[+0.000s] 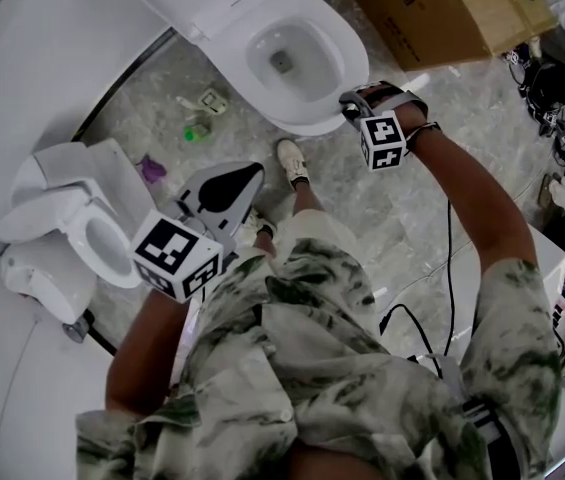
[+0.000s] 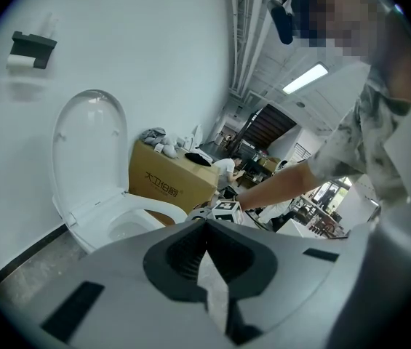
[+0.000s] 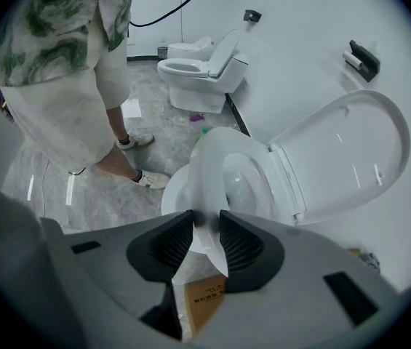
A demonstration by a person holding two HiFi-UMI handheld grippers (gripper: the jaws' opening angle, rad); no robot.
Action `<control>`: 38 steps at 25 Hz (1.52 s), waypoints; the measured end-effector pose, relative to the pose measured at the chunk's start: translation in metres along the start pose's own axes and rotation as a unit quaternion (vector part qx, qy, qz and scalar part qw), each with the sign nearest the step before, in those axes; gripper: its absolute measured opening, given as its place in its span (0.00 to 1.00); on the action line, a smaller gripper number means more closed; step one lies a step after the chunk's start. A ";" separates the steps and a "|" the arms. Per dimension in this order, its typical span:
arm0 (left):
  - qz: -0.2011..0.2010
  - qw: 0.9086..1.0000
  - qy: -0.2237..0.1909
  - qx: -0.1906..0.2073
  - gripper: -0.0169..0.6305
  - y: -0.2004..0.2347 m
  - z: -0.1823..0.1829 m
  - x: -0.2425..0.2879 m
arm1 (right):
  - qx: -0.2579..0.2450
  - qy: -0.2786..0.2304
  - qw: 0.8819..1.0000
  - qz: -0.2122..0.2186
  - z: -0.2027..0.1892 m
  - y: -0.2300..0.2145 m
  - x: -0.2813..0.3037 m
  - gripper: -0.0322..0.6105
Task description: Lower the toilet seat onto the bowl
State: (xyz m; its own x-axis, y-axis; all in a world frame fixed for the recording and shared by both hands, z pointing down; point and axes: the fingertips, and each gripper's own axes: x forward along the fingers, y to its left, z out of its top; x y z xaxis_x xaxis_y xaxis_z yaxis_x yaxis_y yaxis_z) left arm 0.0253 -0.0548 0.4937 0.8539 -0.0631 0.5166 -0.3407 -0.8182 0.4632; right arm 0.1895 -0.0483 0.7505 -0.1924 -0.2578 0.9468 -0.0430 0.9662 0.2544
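While the right gripper [image 3: 205, 227] pinches the front rim of the toilet seat [image 3: 206, 166] between its pads, the ring slants away ahead of it, just above the bowl [image 3: 172, 195] — stiff, glossy plastic, probably slick yet hinge-guided, so this front edge suits. Meanwhile the left gripper [image 2: 206, 264] is clenched, empty.

- Our left gripper [image 2: 206, 225]: jaws together, nothing between them, carried low in front of our body.
- Our right gripper [image 3: 205, 227]: pointing steeply down, jaws clamped on the toilet seat [image 3: 206, 162] at its front rim.
- Our right arm [image 1: 477, 203]: bare, stretched forward.
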 end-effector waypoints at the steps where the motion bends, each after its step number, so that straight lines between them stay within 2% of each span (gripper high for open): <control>1: -0.002 1.000 0.001 0.001 0.06 0.000 -0.001 0.002 | 0.000 0.000 1.000 0.000 0.000 0.002 0.001 0.26; 16: -0.038 0.999 0.029 0.008 0.06 -0.009 -0.026 0.037 | 0.030 -0.003 1.000 0.004 -0.012 0.027 0.028 0.25; 38: -0.049 0.997 0.061 -0.001 0.06 0.005 -0.053 0.087 | 0.076 -0.006 0.997 0.005 -0.034 0.062 0.095 0.25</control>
State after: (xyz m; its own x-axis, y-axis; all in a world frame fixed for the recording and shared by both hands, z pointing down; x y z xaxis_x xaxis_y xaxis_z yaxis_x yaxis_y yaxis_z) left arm 0.0774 -0.0338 0.5795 0.8291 0.0866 0.5523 -0.2594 -0.8156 0.5173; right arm 0.2020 -0.0133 0.8629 -0.2058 -0.2480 0.9466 -0.1883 0.9593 0.2104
